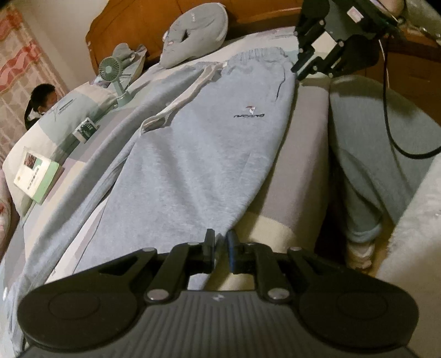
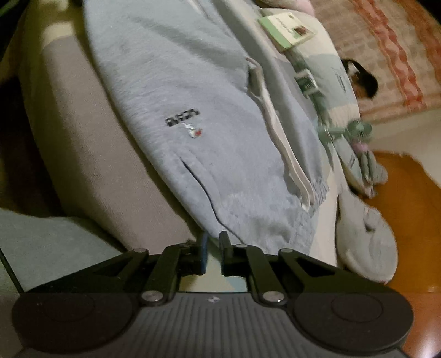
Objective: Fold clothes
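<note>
The hem end of the grey sweatpants (image 1: pixel 198 154) disappears between the fingers of the left gripper (image 1: pixel 220 242), whose jaws are clenched on the fabric with only a thin gap showing. The waistband corner runs under the right gripper (image 2: pixel 212 247); its jaws stand a little apart with cloth at the tips, and I cannot tell whether they are pinching it. In the left wrist view the right gripper (image 1: pixel 317 64) shows at the far end of the garment, by the waistband, its body cut off by the frame edge. The right wrist view is blurred.

The sweatpants lie lengthwise on a bed (image 1: pixel 306 154), stretched between the two grippers, folded leg on leg with the white drawstring (image 1: pixel 176 104) trailing down from the waist. Beyond the left gripper stand a wooden headboard (image 1: pixel 154 24), a grey pillow (image 1: pixel 193 38) and a small green fan (image 1: pixel 111 71). To its left lie a green-edged book (image 1: pixel 35 176) and a small box (image 1: pixel 86 129). To its right a person's grey-trousered leg (image 1: pixel 369 154) stands beside the bed. Another person's dark hair (image 1: pixel 41 96) shows past the bedding.

A dark embroidered logo (image 1: pixel 249 114) on the hip is too small to read with certainty.
</note>
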Motion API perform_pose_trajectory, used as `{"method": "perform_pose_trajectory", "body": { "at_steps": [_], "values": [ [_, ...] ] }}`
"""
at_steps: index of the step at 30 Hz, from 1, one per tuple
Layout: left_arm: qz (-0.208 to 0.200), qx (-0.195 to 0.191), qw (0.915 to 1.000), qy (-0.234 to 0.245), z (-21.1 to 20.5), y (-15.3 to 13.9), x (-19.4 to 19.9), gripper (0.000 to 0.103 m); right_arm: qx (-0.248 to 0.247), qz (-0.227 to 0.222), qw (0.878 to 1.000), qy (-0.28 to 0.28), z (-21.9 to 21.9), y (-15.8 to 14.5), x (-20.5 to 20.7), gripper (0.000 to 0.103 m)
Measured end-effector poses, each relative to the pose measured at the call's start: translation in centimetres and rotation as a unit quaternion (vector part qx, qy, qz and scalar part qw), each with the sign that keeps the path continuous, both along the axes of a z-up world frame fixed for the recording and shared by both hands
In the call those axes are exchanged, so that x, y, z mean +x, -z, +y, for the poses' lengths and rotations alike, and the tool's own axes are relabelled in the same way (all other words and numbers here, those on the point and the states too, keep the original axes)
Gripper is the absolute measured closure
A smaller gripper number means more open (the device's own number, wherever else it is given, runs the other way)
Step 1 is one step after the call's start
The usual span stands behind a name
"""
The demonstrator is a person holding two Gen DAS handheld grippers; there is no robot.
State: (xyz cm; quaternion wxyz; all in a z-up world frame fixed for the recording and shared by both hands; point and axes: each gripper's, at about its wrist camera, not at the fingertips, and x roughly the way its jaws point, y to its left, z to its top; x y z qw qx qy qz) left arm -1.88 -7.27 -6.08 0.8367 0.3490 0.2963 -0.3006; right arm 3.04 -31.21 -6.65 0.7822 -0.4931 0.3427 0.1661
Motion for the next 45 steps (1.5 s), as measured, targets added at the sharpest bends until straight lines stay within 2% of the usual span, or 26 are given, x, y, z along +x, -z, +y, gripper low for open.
{"method": "perform_pose_trajectory", "body": {
  "at_steps": [4, 6, 8, 11, 13, 16, 18, 24, 26, 30, 34, 37, 40, 44, 45],
  "values": [
    [-0.009, -0.012, 0.9993, -0.033, 1.2, -0.7, 0.3, 0.085, 0.090, 0.008, 0.994, 0.065, -2.2, -2.0, 0.9, 0.077],
    [-0.013, -0.021, 0.9983, -0.053, 1.7, -1.1, 0.6, 0.082, 0.154, 0.020, 0.982, 0.110, -3.8, -2.8, 1.9, 0.072],
    [-0.014, -0.043, 0.9958, -0.079, 2.3, -1.6, 1.4, 0.075, 0.225, 0.034, 0.961, 0.157, -5.7, -3.2, 2.9, 0.063],
    [-0.006, -0.073, 0.9918, -0.105, 2.6, -1.9, 2.2, 0.068, 0.331, 0.055, 0.916, 0.220, -8.8, -3.2, 4.1, 0.055],
    [0.000, -0.086, 0.9898, -0.114, 2.6, -1.9, 2.5, 0.068, 0.405, 0.074, 0.873, 0.262, -11.0, -2.8, 4.9, 0.053],
    [0.009, -0.105, 0.9863, -0.127, 2.5, -1.9, 2.9, 0.067, 0.488, 0.088, 0.813, 0.305, -14.0, -1.8, 5.6, 0.052],
    [0.015, -0.117, 0.9836, -0.136, 2.5, -1.9, 3.2, 0.065, 0.523, 0.089, 0.782, 0.328, -15.6, -0.9, 5.9, 0.050],
    [0.032, -0.155, 0.9739, -0.163, 2.4, -2.0, 4.0, 0.047, 0.609, 0.089, 0.703, 0.356, -18.6, 1.0, 6.1, 0.044],
    [0.038, -0.167, 0.9701, -0.172, 2.3, -2.0, 4.3, 0.040, 0.630, 0.084, 0.683, 0.359, -19.3, 1.4, 6.1, 0.043],
    [0.044, -0.175, 0.9671, -0.179, 1.9, -1.9, 4.7, 0.036, 0.664, 0.078, 0.650, 0.363, -20.5, 2.3, 6.7, 0.043],
    [0.047, -0.175, 0.9666, -0.181, 1.3, -1.7, 5.1, 0.035, 0.686, 0.070, 0.628, 0.360, -21.3, 2.8, 7.3, 0.040],
    [0.050, -0.175, 0.9661, -0.183, 0.8, -1.5, 5.4, 0.035, 0.688, 0.059, 0.629, 0.358, -21.2, 3.0, 8.2, 0.039],
    [0.050, -0.174, 0.9666, -0.181, 0.4, -1.4, 5.5, 0.035, 0.684, 0.045, 0.635, 0.356, -20.9, 3.0, 9.0, 0.038],
    [0.046, -0.172, 0.9680, -0.177, 0.0, -1.4, 5.3, 0.035, 0.660, 0.019, 0.660, 0.358, -19.9, 2.6, 9.6, 0.040],
    [0.044, -0.171, 0.9683, -0.177, 0.0, -1.5, 5.2, 0.035, 0.648, 0.011, 0.669, 0.365, -19.6, 2.5, 9.5, 0.048]
  ]
}}
